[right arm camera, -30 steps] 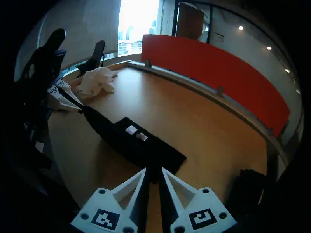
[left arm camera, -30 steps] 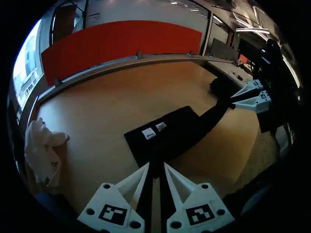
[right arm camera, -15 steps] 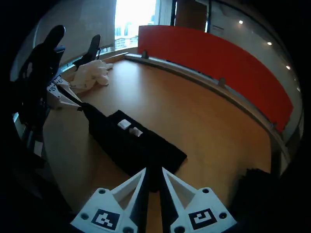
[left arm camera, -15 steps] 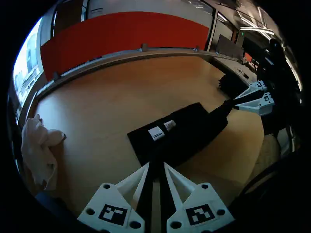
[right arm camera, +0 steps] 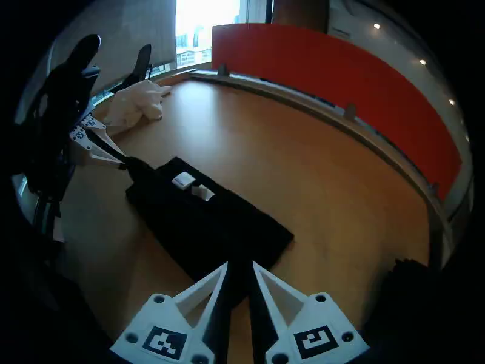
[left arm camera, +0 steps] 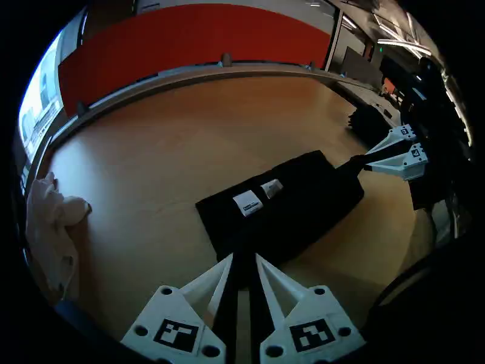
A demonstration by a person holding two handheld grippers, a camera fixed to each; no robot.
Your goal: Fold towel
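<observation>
The wooden worktop (left arm camera: 182,133) carries the black towel (left arm camera: 303,200), stretched between both hands. The left tongs (left arm camera: 244,261) and right tongs (right arm camera: 240,267) are each clamped tight on opposite ends, probably so the near edge lifts evenly for folding.

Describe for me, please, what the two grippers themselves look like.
The left gripper and the right gripper look alike: each has two white, wedge-shaped fingers with small round holes, and a square black-and-white marker sits at the base of every finger.
</observation>
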